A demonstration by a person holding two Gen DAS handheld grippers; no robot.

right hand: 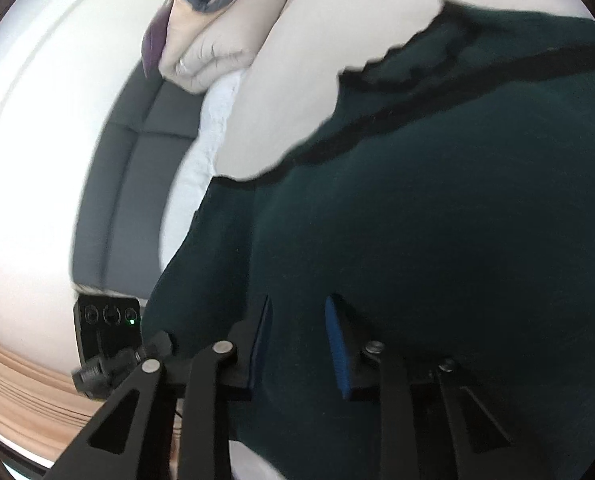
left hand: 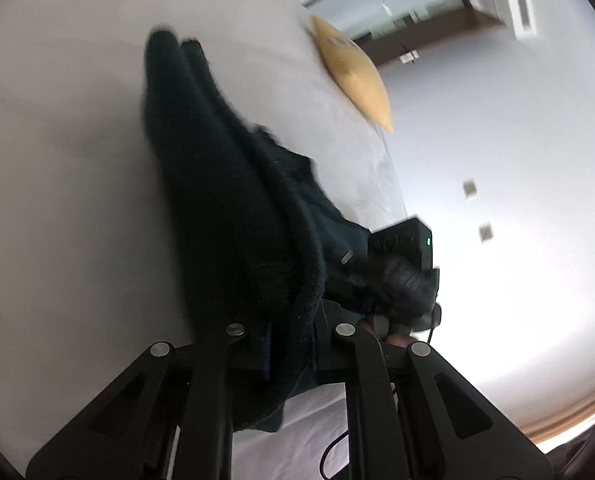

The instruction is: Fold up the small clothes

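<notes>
The left gripper [left hand: 291,344] is closed on the edge of the dark green knit garment [left hand: 217,184], which hangs over the white bed [left hand: 57,160]. The right gripper [right hand: 297,344] has its blue pads [right hand: 337,352] on both sides of the same cloth, probably pinching it; blur makes this uncertain. A yellow pillow [left hand: 357,76] lies behind.

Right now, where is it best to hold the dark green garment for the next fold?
Probably along its near hem, coming from the bed edge: the dark green garment already passes between both the left gripper and right gripper, so its far end trails flat.
</notes>
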